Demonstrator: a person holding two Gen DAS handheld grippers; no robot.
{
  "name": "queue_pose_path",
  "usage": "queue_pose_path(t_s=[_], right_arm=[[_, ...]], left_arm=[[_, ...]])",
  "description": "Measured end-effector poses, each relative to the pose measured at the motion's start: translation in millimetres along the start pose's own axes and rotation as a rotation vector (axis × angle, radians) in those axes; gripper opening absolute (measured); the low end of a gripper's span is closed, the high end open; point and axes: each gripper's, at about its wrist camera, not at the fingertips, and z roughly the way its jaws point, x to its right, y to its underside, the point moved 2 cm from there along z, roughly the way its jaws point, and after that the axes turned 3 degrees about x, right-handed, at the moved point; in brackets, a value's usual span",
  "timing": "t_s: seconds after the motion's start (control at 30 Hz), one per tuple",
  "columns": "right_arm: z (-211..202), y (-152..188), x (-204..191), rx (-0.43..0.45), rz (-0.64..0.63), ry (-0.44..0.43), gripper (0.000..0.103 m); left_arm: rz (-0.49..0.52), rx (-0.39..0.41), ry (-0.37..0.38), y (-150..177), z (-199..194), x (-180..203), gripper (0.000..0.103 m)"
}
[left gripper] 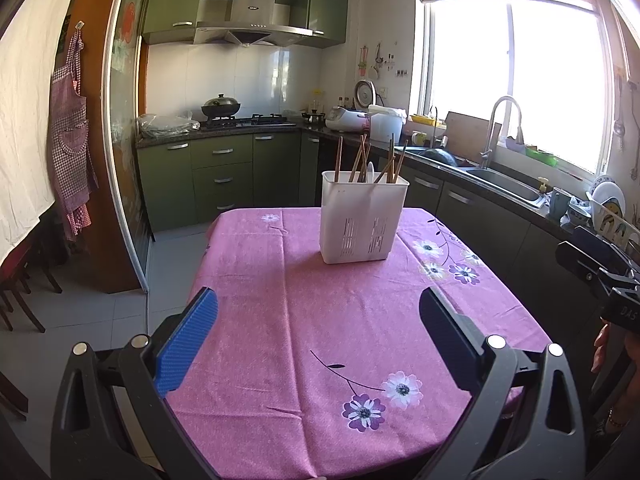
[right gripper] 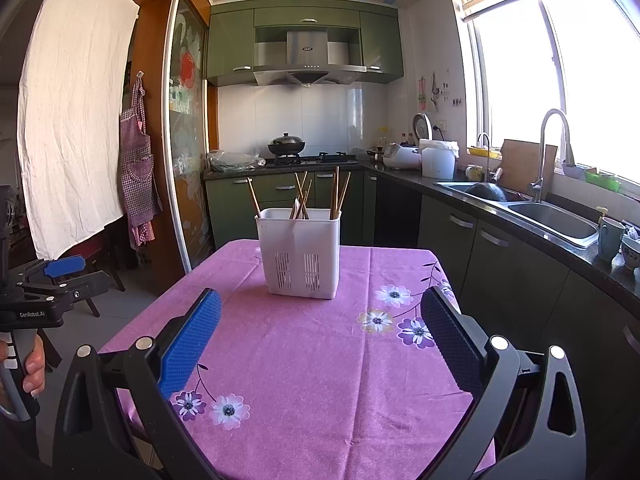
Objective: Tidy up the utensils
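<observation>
A white slotted utensil holder [left gripper: 362, 218] [right gripper: 299, 252] stands upright on the far half of a table under a pink flowered cloth [left gripper: 320, 320] [right gripper: 320, 352]. Several wooden chopsticks [left gripper: 362, 158] [right gripper: 338, 192] and a white spoon [left gripper: 370, 172] stick out of its top. My left gripper [left gripper: 318, 312] hovers open over the near part of the table, nothing between its fingers. My right gripper [right gripper: 320, 316] is open too, also empty, short of the holder. The left gripper [right gripper: 60, 276] also shows at the left edge of the right wrist view, held by a hand [right gripper: 34, 364].
Green cabinets and a dark counter [left gripper: 480, 176] run behind and right of the table, with a sink [right gripper: 552, 220], faucet, stove with a wok [left gripper: 221, 106] and rice cooker. A checked apron [right gripper: 138, 168] hangs left. Dishes and a cup [right gripper: 610, 238] sit at the counter's near end.
</observation>
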Motion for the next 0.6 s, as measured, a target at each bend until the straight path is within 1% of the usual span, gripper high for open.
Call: queue_pose_path(t_s=[0.6], right_arm=[[2.6, 2.6, 0.4, -0.007, 0.000, -0.005, 0.098]], left_arm=[[-0.003, -0.006, -0.002, -0.7, 1.7, -1.0, 0.096]])
